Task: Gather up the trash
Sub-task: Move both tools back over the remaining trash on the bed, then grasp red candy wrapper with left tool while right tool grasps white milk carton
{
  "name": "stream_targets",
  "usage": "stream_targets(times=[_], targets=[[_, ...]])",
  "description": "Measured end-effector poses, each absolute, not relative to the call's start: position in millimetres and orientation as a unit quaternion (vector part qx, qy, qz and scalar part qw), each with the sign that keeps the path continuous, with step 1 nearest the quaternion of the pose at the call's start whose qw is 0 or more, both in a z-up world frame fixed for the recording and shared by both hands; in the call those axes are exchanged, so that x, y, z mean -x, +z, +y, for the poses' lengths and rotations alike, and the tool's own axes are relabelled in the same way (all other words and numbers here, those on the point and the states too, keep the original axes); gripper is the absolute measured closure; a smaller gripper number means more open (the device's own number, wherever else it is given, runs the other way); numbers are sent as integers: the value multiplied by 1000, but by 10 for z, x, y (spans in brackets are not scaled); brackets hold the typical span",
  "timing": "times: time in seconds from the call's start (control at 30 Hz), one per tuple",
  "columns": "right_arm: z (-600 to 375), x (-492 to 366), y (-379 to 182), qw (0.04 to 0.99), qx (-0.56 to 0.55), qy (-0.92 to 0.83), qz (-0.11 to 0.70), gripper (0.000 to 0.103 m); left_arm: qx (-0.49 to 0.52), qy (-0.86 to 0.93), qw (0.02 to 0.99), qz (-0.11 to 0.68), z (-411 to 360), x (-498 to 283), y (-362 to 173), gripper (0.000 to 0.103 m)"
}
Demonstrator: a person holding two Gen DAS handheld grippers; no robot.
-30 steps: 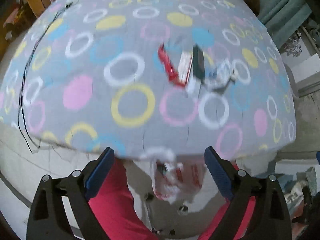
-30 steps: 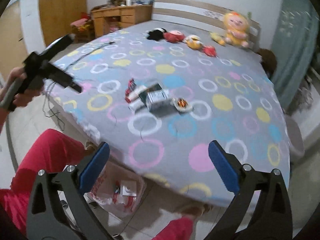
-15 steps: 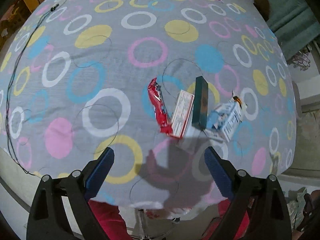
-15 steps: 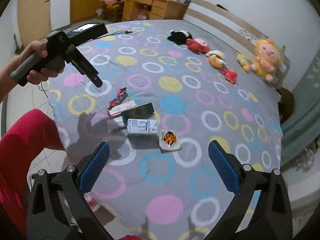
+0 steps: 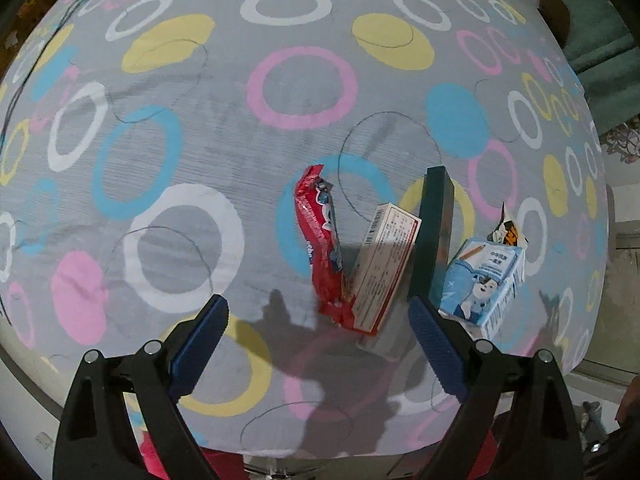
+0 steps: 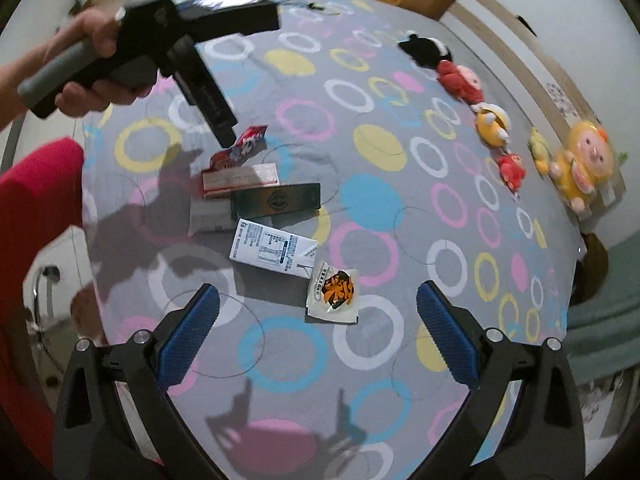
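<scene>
On the bed sheet (image 5: 168,152), trash is clustered: red wrapper (image 5: 320,248), white carton (image 5: 384,272), dark green box (image 5: 434,236), blue milk carton (image 5: 484,284), small sachet (image 6: 334,294). Left gripper (image 5: 318,336) is held open just short of the red wrapper and white carton. Right gripper (image 6: 318,336) is spread open, empty, near the sachet.

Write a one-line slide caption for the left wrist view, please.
Open left gripper hovers over a circle-patterned bedsheet, facing a red wrapper, white carton, dark box and blue milk carton.
</scene>
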State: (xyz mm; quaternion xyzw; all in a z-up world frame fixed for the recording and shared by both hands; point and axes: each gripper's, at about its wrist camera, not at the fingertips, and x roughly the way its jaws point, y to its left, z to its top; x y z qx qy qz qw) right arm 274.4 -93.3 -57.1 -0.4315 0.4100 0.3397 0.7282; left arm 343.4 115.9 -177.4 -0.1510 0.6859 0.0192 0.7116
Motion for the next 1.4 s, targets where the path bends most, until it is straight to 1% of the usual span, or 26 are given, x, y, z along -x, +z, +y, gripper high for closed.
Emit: stream_targets(times=[0.43, 0.67, 0.9, 1.07, 1.1, 1.17, 1.2, 1.23, 1.27, 1.33, 1.4], targets=[[-579, -2815, -1230, 651, 517, 370, 415, 7, 177, 27, 699, 693, 1305, -3549, -2022, 14], [-440, -2918, -1488, 621, 538, 384, 421, 7, 195, 26, 697, 689, 1389, -3612, -2131, 14], [-332, -3009, -1707, 589, 581, 388, 405, 7, 198, 32, 697, 688, 1407, -3643, -2251, 14], [-271, -3031, -1833, 577, 595, 396, 395, 7, 198, 37, 696, 689, 1385, -3672, -2353, 21], [-260, -3030, -1853, 575, 595, 399, 394, 8, 201, 37, 695, 689, 1389, -3676, -2369, 21], [-247, -3026, -1889, 572, 596, 403, 394, 17, 203, 41, 694, 689, 1399, -3681, -2406, 26], [-241, -3028, -1906, 571, 597, 403, 394, 19, 201, 45, 695, 689, 1399, -3683, -2418, 26], [-235, -3033, -1927, 570, 597, 404, 394, 23, 198, 46, 697, 688, 1397, -3683, -2419, 26], [-231, -3038, -1948, 569, 596, 406, 396, 26, 195, 46, 700, 686, 1361, -3693, -2425, 28], [-227, -3036, -1974, 570, 599, 404, 390, 26, 181, 51, 706, 682, 1303, -3699, -2423, 32], [-222, -3062, -1974, 576, 594, 404, 391, 28, 177, 55, 709, 681, 1276, -3703, -2426, 34]])
